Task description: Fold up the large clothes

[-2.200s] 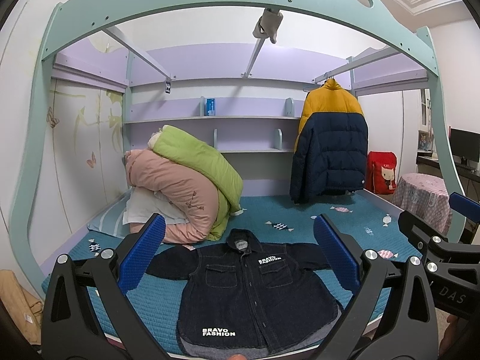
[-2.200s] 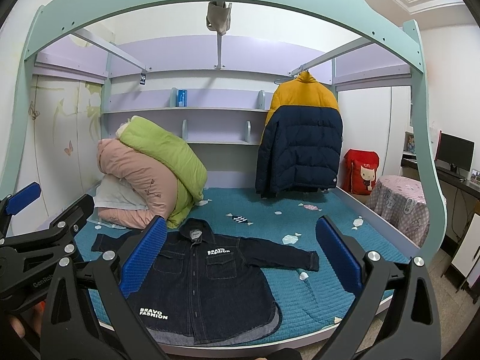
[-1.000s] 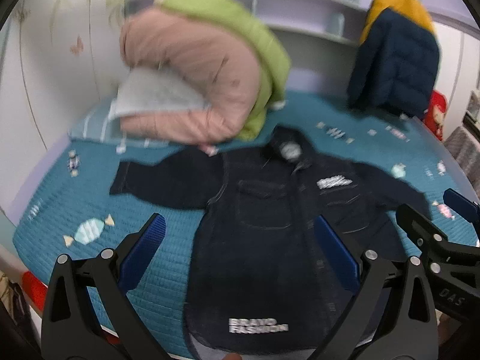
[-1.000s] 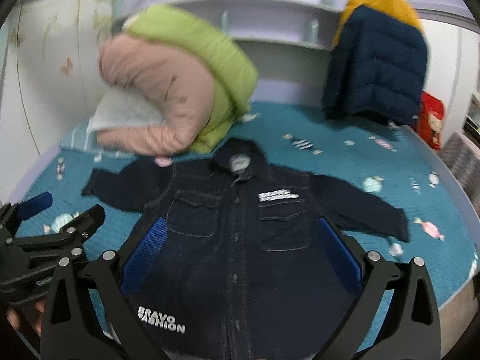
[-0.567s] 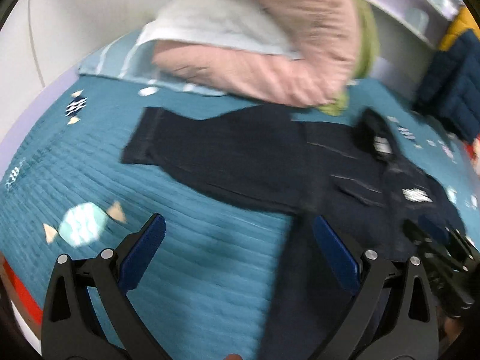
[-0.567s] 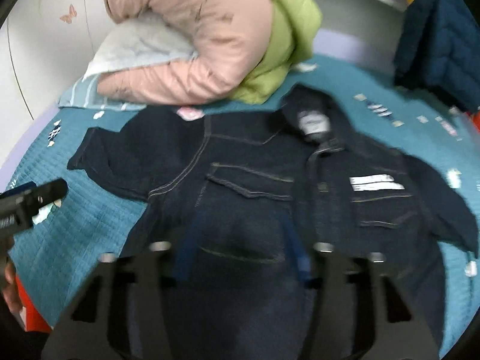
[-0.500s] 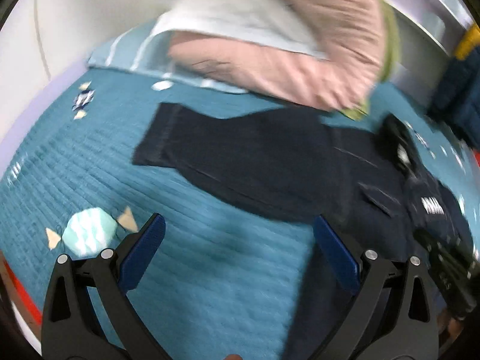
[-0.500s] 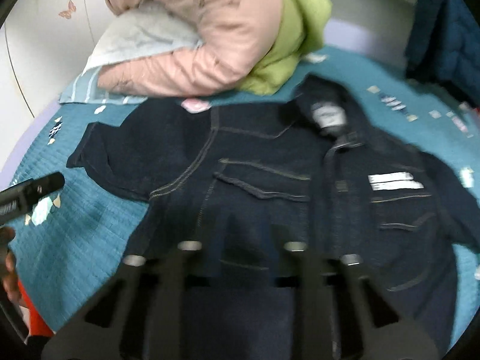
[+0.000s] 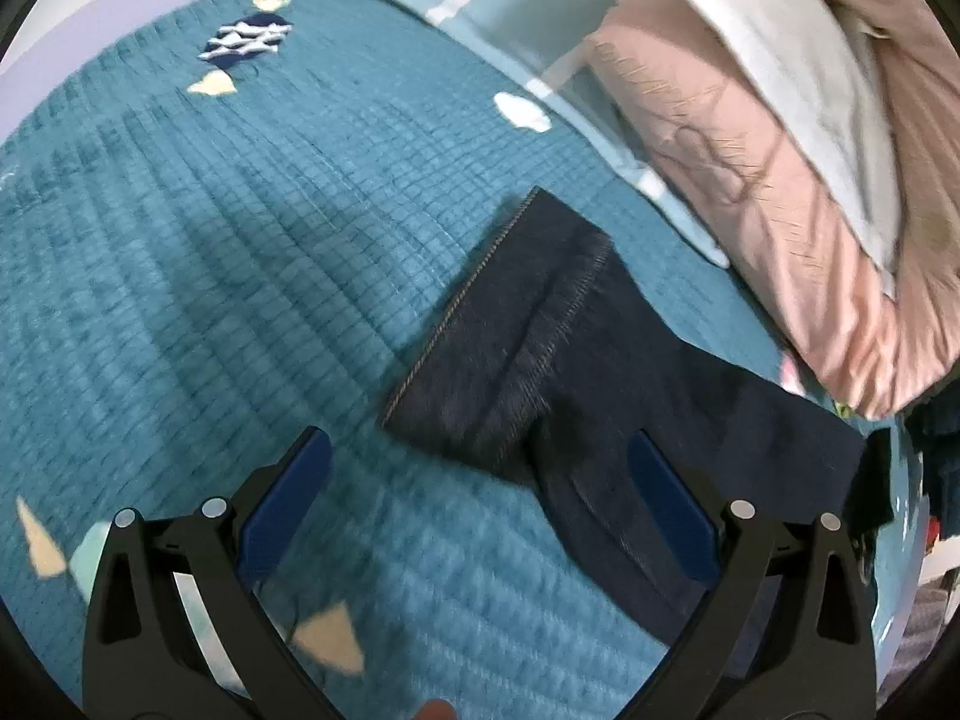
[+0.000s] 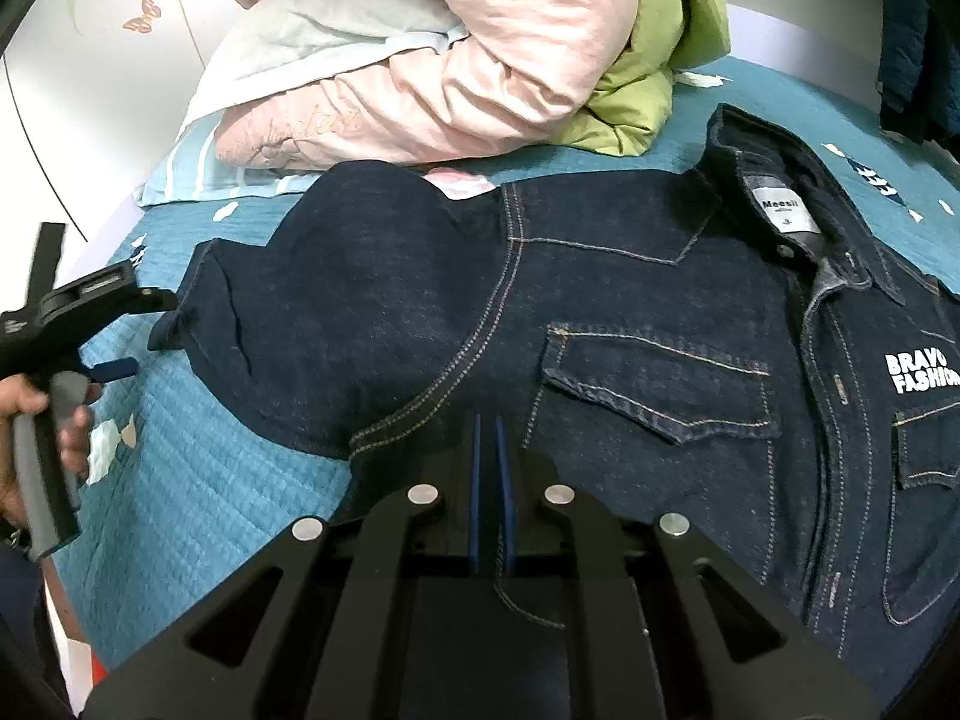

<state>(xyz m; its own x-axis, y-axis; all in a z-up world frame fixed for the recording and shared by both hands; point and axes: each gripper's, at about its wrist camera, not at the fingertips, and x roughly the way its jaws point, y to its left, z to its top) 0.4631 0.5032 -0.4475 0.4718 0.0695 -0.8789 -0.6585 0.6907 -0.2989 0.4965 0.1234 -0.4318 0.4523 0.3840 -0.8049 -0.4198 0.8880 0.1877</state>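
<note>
A dark denim jacket (image 10: 630, 276) lies spread front-up on the teal bed cover (image 9: 240, 240), collar toward the pillows. Its left sleeve (image 9: 540, 330) stretches out flat, cuff end free. My left gripper (image 9: 477, 441) hangs open just over that cuff, and the cuff's near corner shows between its blue pads (image 9: 288, 498). In the right wrist view the left gripper (image 10: 150, 333) sits at the sleeve's end, held by a hand (image 10: 36, 414). My right gripper (image 10: 489, 420) is over the jacket's left side by the armhole seam, its jaws closing, pads almost together, no cloth seen between them.
A pink duvet (image 10: 480, 60), a green duvet (image 10: 660, 60) and a pale pillow (image 9: 780, 60) are piled at the bed's head, close behind the sleeve. A dark coat (image 10: 912, 30) hangs at the far right. The bed's edge runs along the left.
Both grippers have dropped toward the bed. The left one swung left to the sleeve cuff and stayed open. The right one's jaws went from wide apart to nearly together.
</note>
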